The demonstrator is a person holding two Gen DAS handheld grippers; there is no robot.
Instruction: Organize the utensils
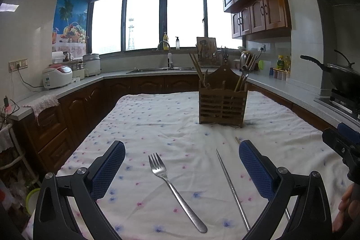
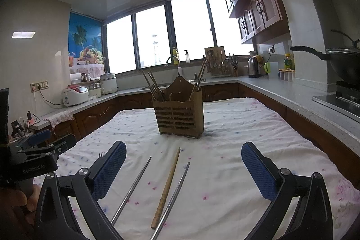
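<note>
Both grippers hang wide apart and empty over the worktop (image 1: pixel 157 118): left gripper (image 1: pixel 181 158) above a fork (image 1: pixel 173 189), right gripper (image 2: pixel 183 161) above a wooden chopstick (image 2: pixel 167 186) between two metal chopsticks (image 2: pixel 132 188). Beyond them stands the wooden utensil holder (image 2: pixel 180 117).

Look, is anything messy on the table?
Yes. A fork, two metal chopsticks and a wooden chopstick lie loose on the flowered tablecloth, not standing in the wooden utensil holder like the others.
</note>
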